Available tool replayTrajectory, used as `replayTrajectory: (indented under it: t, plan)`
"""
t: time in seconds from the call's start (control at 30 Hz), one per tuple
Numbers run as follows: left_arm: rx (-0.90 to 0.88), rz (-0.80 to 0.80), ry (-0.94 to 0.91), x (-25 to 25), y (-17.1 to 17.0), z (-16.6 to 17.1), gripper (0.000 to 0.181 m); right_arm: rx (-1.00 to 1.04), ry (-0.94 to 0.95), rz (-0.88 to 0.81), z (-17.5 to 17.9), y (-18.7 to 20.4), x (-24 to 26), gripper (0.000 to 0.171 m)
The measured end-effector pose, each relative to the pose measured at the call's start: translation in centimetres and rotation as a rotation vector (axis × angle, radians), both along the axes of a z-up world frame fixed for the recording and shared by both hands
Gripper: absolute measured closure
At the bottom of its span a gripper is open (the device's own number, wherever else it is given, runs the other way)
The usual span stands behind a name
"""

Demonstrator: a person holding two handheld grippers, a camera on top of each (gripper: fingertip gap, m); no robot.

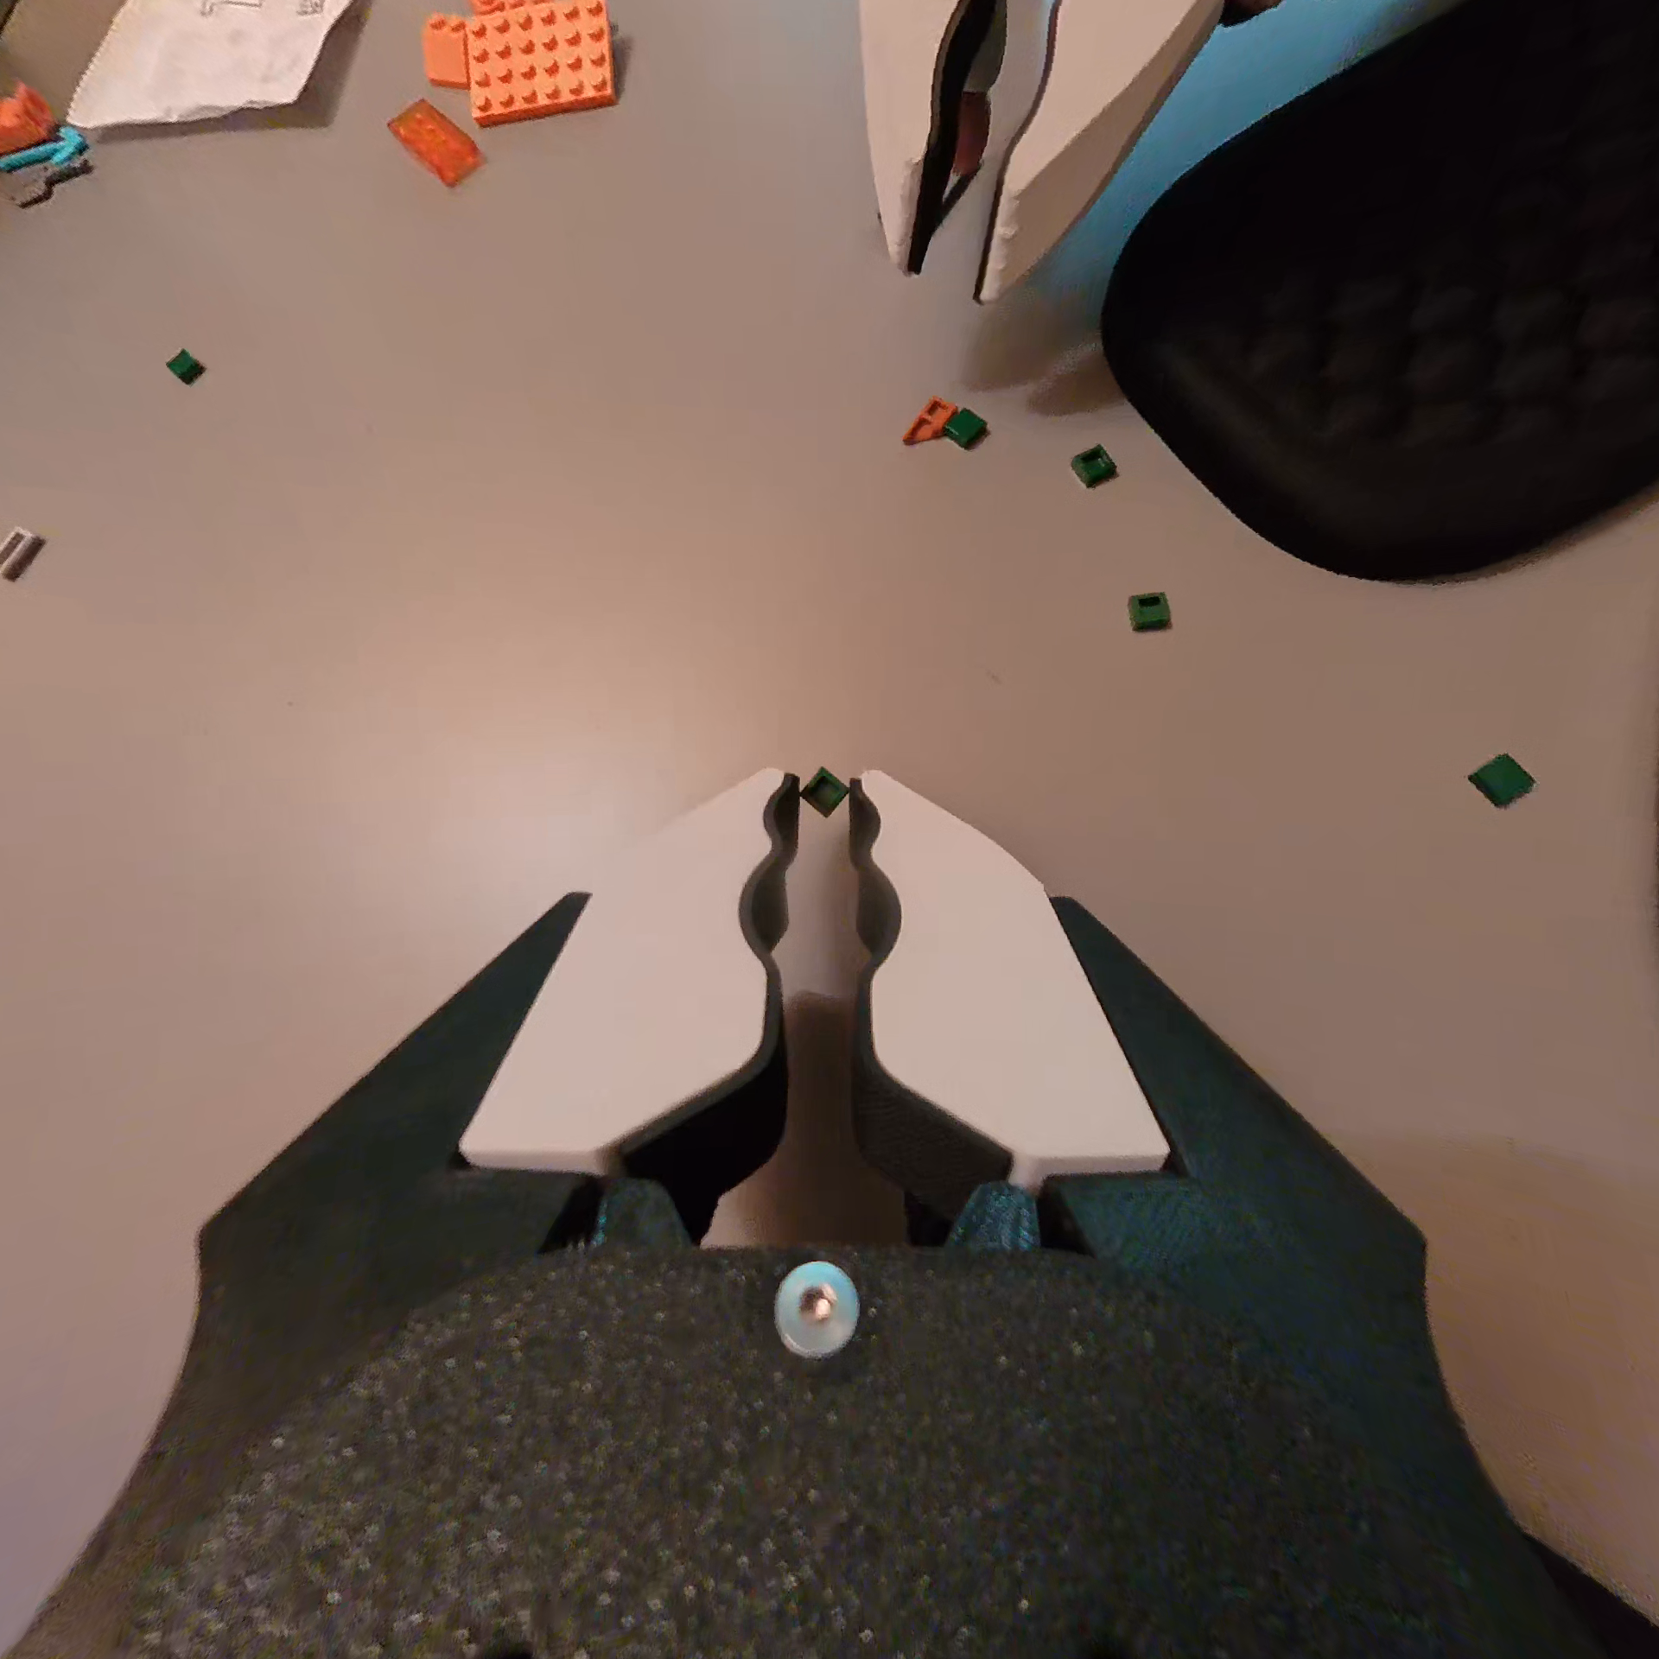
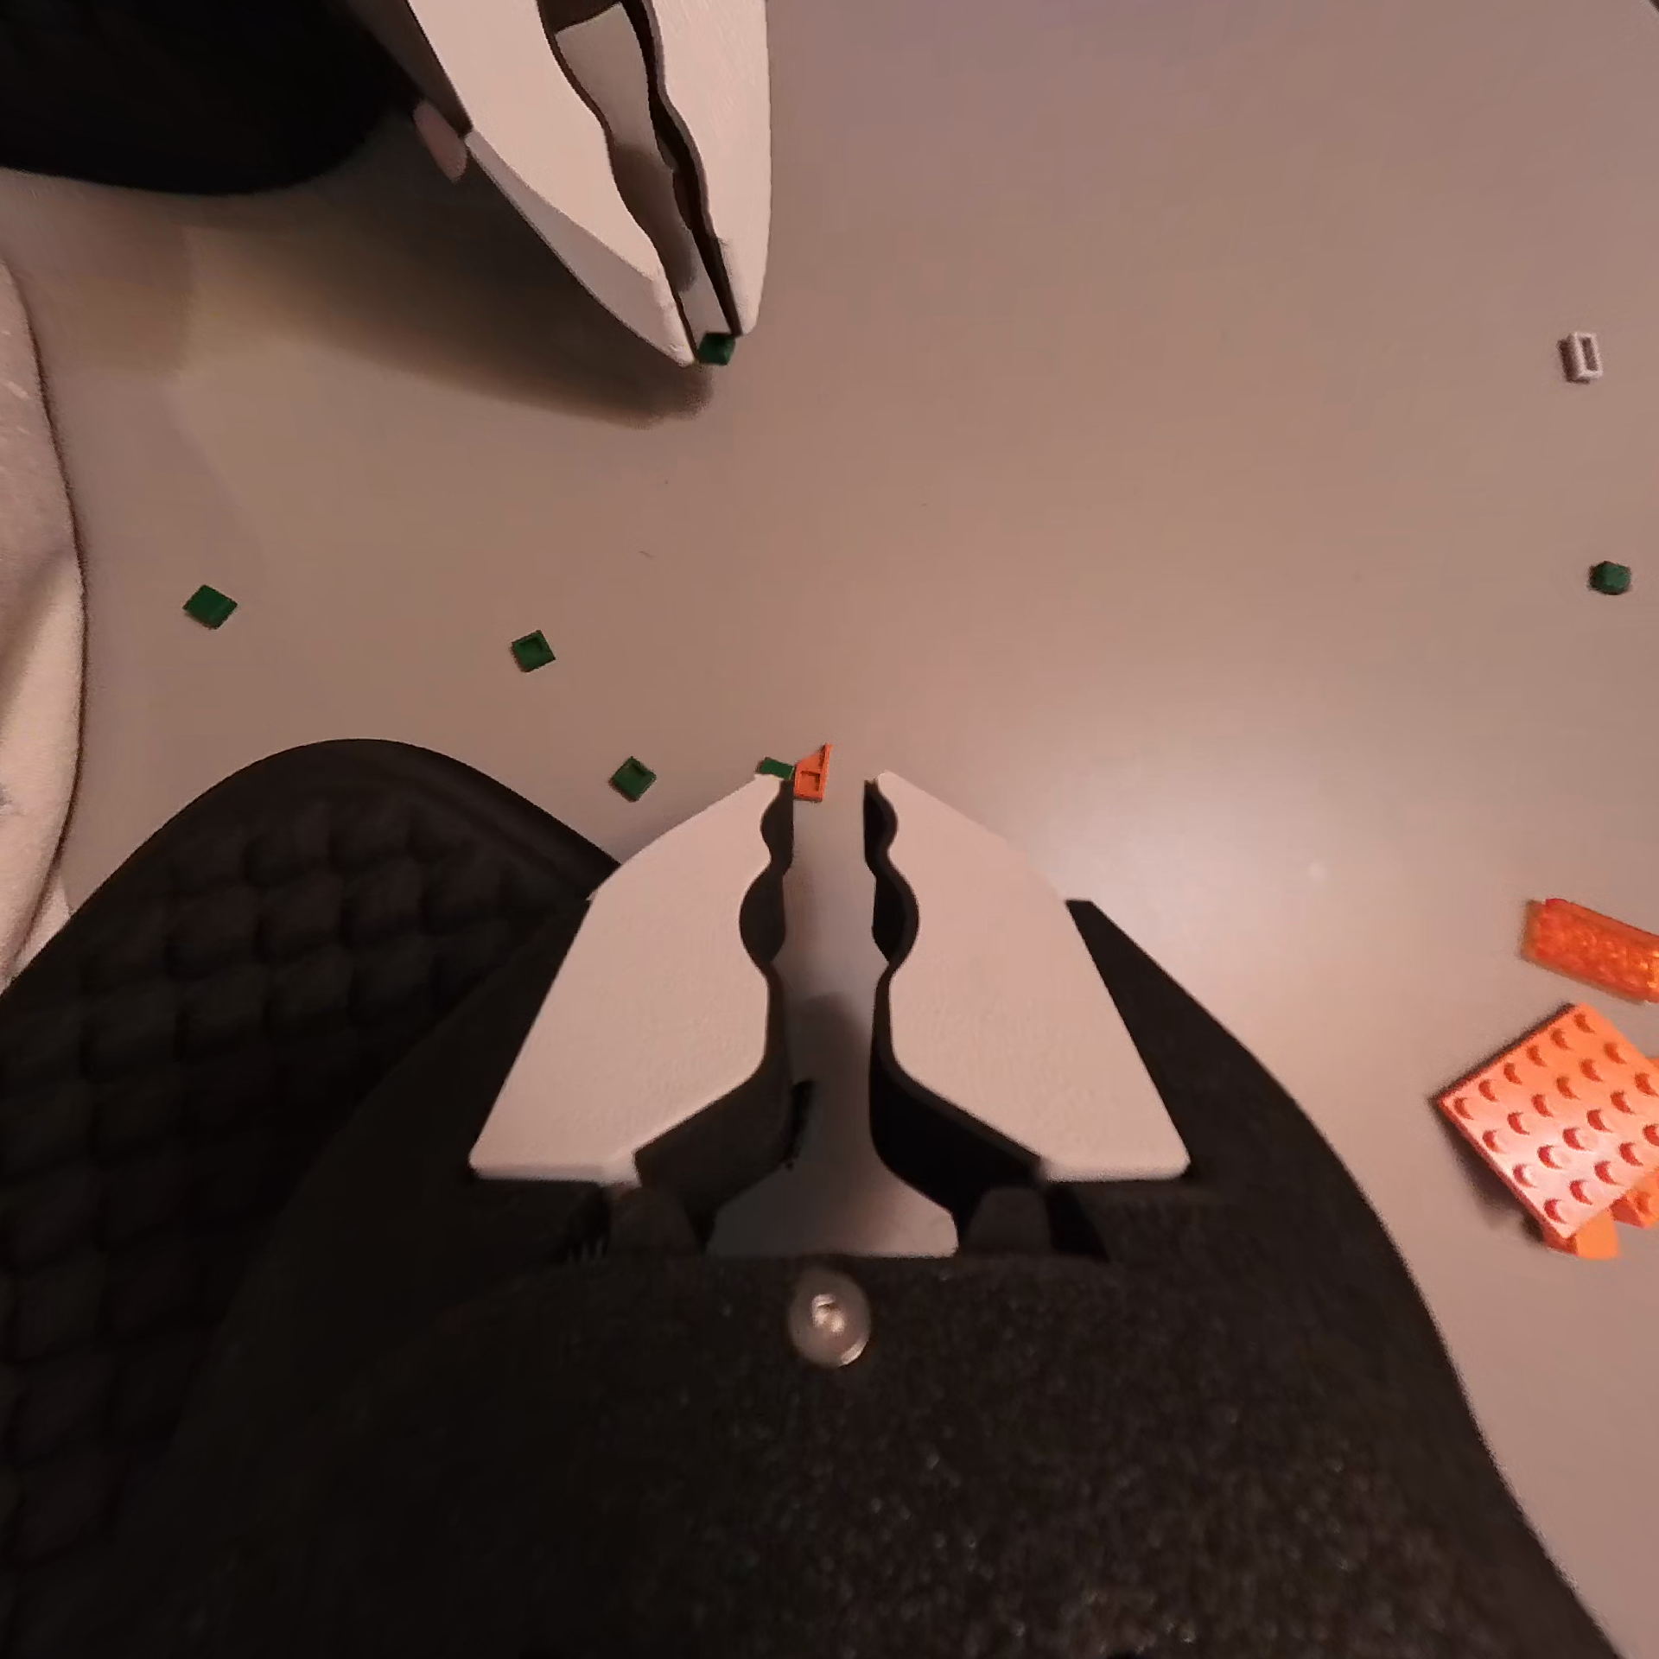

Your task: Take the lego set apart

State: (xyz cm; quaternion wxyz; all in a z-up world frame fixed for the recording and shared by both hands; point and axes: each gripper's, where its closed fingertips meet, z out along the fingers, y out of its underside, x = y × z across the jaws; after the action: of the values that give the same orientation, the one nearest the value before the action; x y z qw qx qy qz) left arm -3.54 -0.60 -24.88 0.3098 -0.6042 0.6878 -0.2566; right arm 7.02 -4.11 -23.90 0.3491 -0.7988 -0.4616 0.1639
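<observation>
Loose bricks scattered on a plain grey table (image 1: 449, 583).
Left gripper (image 1: 824, 790) pinches a green tile (image 1: 824, 792); right gripper (image 2: 830, 783) seems released, just short of an orange piece (image 2: 812, 774).

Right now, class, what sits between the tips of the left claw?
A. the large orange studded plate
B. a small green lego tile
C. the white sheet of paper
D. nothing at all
B: the left claw has a small green tile between its fingertips, seen also from the right wrist view, while the orange plate and the paper lie far off on the table.
</observation>
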Motion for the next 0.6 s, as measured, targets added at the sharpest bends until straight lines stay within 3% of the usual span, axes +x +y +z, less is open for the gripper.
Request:
replayTrajectory:
  t: [0.47, 0.6]
  plan:
    - [-0.022, -0.029, 0.028, 5.9, 4.9, -0.5, 0.171, -0.114, 0.000, -0.082, -0.9, 0.5, -0.4, 0.148]
    - [-0.033, -0.005, 0.034, 6.6, 5.9, -1.1, 0.163, -0.120, -0.013, -0.065, -1.2, 0.4, -0.7, 0.148]
